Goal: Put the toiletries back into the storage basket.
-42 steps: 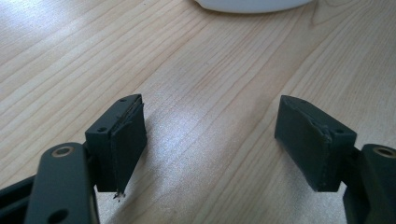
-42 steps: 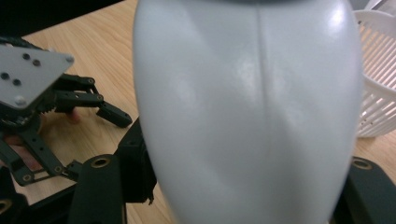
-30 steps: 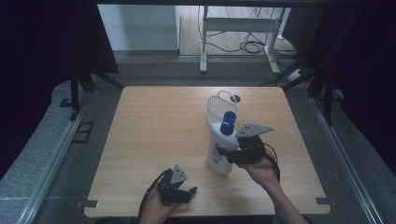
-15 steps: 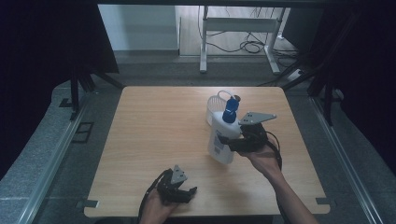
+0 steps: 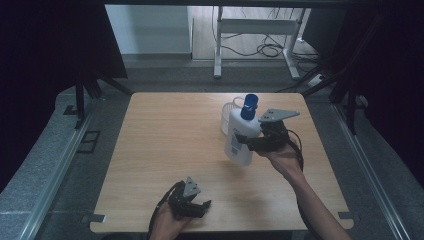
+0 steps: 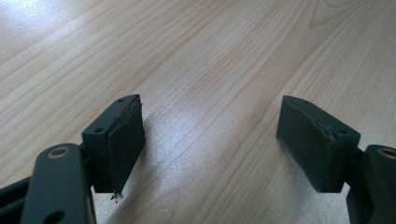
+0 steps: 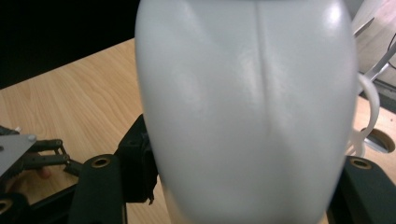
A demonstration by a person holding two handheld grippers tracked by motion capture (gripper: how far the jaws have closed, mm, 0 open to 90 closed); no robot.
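Bottle [image 5: 241, 140]: white plastic, blue cap [image 5: 249, 106], right of centre in the high view, tilted, lifted off the tabletop [image 5: 165, 140]. Right claw [image 5: 248, 142] clamped across its mid-body. Body smooth, rounded, seam down the front; likely slippery, walls may flex under squeeze. Weight unknown, contents not visible. Best hold looks mid-body across the narrow sides, as now. Clear jug [image 5: 229, 116] just behind, handle showing. Left claw [image 5: 202, 205] at lower centre, jaws apart, nothing between, low over bare wood.
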